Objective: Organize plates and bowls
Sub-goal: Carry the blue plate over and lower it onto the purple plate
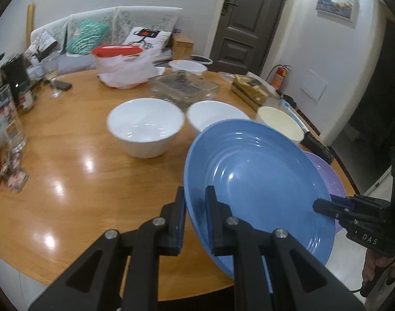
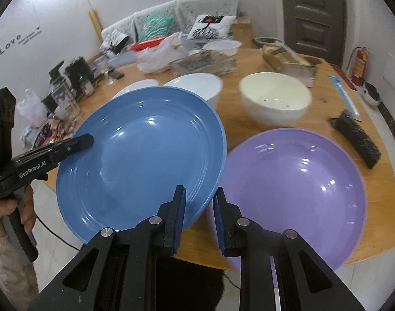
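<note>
My left gripper (image 1: 196, 202) is shut on the near rim of a blue plate (image 1: 259, 176) and holds it tilted above the wooden table (image 1: 68, 176). In the right wrist view the blue plate (image 2: 145, 155) is lifted, and my right gripper (image 2: 198, 202) straddles its right rim with jaws close around it. A purple plate (image 2: 296, 186) lies on the table to the right; its edge shows in the left wrist view (image 1: 329, 176). Two white bowls (image 1: 145, 127) (image 1: 213, 115) and a cream bowl (image 1: 280, 124) stand behind.
Clutter fills the table's far side: a glass tray (image 1: 184, 85), a plastic bag (image 1: 125, 70), a wine glass (image 1: 52, 75), jars (image 1: 5, 119), a box (image 1: 252, 88). A black packet (image 2: 355, 140) lies at the right edge.
</note>
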The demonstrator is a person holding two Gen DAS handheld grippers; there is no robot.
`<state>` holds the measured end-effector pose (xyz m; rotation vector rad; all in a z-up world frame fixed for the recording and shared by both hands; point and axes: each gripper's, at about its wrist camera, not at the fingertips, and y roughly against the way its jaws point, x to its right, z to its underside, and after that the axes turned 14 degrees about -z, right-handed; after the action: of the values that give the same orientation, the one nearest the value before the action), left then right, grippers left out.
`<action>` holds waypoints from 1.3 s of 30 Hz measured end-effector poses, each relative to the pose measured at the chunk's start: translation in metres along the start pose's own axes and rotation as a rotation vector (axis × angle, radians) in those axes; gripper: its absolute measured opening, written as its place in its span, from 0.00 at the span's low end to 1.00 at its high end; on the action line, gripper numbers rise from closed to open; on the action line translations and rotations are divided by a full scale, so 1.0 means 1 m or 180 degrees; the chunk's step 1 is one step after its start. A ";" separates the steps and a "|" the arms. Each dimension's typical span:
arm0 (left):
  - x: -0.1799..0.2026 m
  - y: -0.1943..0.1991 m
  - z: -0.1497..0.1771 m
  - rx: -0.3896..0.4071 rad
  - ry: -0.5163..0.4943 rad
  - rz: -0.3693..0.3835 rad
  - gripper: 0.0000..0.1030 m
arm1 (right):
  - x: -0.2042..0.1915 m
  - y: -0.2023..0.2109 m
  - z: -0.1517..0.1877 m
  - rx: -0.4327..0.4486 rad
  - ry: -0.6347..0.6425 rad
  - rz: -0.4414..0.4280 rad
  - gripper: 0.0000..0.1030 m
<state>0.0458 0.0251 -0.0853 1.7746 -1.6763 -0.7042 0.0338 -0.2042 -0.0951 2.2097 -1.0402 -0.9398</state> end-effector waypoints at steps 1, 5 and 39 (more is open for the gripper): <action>0.008 -0.001 -0.002 -0.0008 -0.0032 0.0011 0.10 | 0.005 0.004 0.000 0.0026 -0.0020 0.0008 0.15; 0.040 -0.006 -0.005 -0.0069 -0.0143 0.0068 0.10 | 0.031 0.024 0.004 0.0156 -0.0131 0.0081 0.15; 0.176 -0.057 0.004 -0.0379 -0.0932 0.0093 0.14 | 0.127 0.060 0.039 0.0221 -0.0354 0.0732 0.18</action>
<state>0.0935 -0.1485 -0.1262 1.6211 -1.8014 -1.0701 0.0361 -0.3475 -0.1246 2.0562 -1.3644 -0.9433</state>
